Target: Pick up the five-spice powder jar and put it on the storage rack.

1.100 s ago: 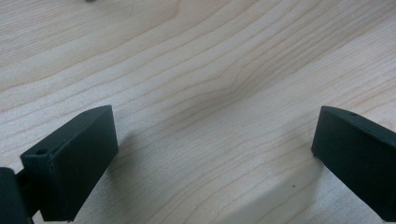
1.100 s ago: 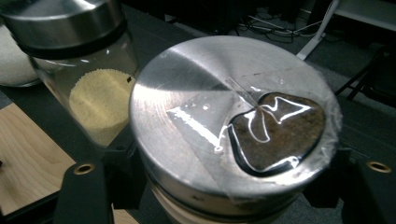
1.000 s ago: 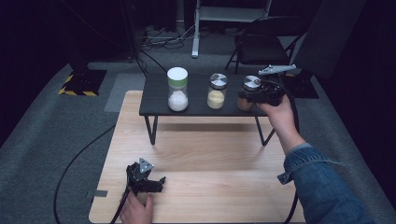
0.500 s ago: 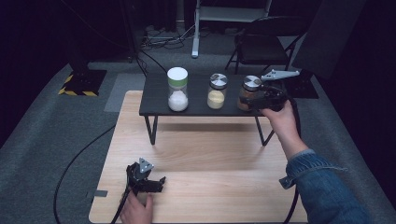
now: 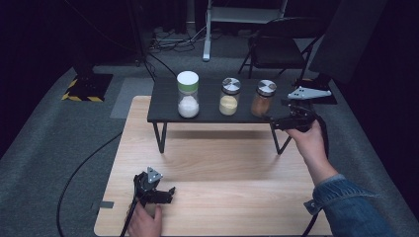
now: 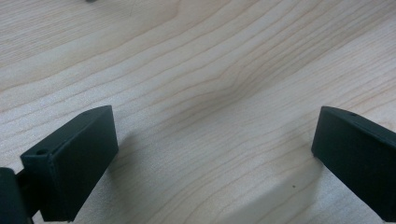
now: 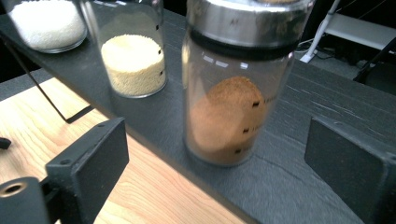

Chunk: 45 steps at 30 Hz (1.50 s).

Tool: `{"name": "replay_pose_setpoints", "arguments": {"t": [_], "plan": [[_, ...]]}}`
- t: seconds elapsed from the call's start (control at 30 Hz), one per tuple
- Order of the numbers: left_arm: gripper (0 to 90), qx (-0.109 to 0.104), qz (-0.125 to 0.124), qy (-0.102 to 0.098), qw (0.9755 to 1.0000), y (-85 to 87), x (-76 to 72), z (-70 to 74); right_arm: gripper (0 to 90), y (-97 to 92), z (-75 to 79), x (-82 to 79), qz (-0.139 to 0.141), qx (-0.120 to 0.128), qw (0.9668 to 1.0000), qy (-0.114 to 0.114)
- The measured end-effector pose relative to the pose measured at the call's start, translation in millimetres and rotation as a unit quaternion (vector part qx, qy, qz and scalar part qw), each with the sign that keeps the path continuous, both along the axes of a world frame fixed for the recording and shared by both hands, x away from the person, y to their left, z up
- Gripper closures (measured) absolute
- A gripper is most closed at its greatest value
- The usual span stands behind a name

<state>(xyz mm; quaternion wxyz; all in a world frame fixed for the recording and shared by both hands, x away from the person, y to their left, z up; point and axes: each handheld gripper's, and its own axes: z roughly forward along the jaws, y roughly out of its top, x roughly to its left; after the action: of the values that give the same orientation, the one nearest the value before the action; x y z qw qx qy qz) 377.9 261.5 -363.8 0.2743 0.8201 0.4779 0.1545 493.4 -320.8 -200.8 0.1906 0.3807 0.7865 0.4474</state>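
Observation:
Three jars stand in a row on a low black shelf (image 5: 207, 114): white grains under a white lid (image 5: 188, 95), yellow grains (image 5: 229, 97) and brown powder (image 5: 264, 98), both under metal lids. My right gripper (image 5: 282, 121) hovers by the shelf's right end, just right of and nearer than the brown jar (image 7: 229, 102). Its jaws have just been opening and stand open, with the jar in front of them, untouched. My left gripper (image 5: 165, 193) rests open on the wooden table (image 6: 210, 70), with nothing between its jaws.
The yellow jar (image 7: 133, 60) and the white jar (image 7: 46, 23) stand left of the brown one. The shelf rests on thin legs (image 5: 160, 138) at the far half of the table (image 5: 222, 163). A chair (image 5: 276, 49) and cables lie on the floor behind.
My right gripper has drawn away from the brown jar, to the right and toward the near side, and its jaws have opened. The left gripper has not moved.

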Motion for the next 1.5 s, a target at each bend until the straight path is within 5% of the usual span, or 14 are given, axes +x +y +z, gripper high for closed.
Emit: {"name": "replay_pose_setpoints", "arguments": {"t": [0.47, 0.9, 1.5], "plan": [[0.3, 0.001, 0.002, -0.001, 1.0000, -0.2, -0.2, 0.1, 0.0, -23.6, -13.6, -35.0, -0.012, 0.018, 0.9996, -0.016], [0.3, 0.000, 0.002, -0.001, 1.0000, -0.2, -0.3, 0.0, 0.0, -40.7, -24.0, -56.5, -0.015, 0.015, 0.9998, -0.004], [0.2, 0.001, 0.000, -0.001, 1.0000, -0.7, -0.1, 0.0, 0.0, -44.2, -74.4, -85.3, 0.007, 0.013, 0.9998, 0.012]]}}
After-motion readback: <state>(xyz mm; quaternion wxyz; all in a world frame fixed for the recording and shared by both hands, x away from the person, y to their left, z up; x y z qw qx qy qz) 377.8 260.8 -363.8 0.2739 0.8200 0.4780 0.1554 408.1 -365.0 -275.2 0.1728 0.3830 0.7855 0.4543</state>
